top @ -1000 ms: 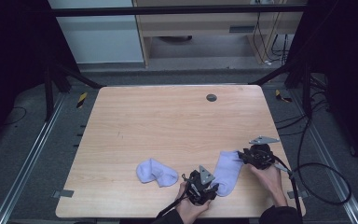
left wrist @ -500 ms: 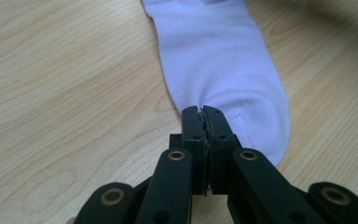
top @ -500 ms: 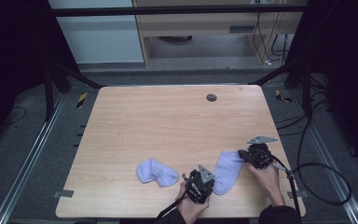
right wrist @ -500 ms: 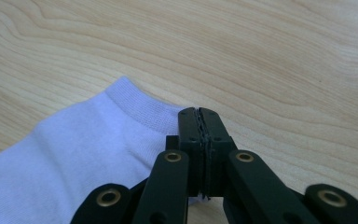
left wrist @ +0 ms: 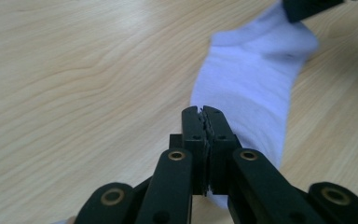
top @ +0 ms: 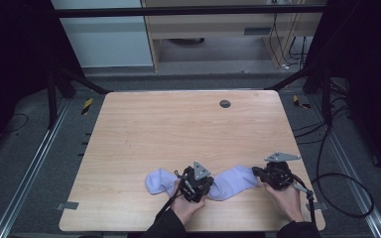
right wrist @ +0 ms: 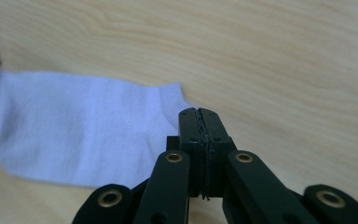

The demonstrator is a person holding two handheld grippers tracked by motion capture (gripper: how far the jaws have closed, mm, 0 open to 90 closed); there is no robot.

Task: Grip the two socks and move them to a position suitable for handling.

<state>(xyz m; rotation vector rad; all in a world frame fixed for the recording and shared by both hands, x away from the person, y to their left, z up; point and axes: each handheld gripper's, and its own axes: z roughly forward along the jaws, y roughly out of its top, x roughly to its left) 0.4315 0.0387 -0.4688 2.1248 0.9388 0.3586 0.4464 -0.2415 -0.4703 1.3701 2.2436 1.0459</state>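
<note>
Shifted leftward since the earlier frames: left gripper (top: 197, 184), from beside the pale sock's lower edge to a spot nearer the second sock, with the held sock drawn out longer between the two tools. Closed jaws on both grippers, having just been closing, with sock fabric caught between them.

Left gripper clamped on one end of the lavender sock (top: 233, 181), pads pressed flat together in the left gripper view (left wrist: 204, 122), thin cloth pinched at the tip and the rest of the sock (left wrist: 251, 88) stretching away up and to the right toward the other tool's black jaw at the top edge. Right gripper (top: 273, 176) clamped on the opposite end, at the cuff; in the right gripper view (right wrist: 199, 122) jaws shut tight on the cuff corner, sock (right wrist: 79, 126) spread flat to the left across the wood.

Sock pulled out roughly straight between the two grippers, near the front edge of the wooden table (top: 178, 129), right of centre. Second lavender sock (top: 159, 181) lying bunched just left of the left gripper, close to it, contact not clear. Small dark round disc (top: 224, 103) far back on the table, well apart from everything else. Person's hands behind both grippers at the table's near edge.
</note>
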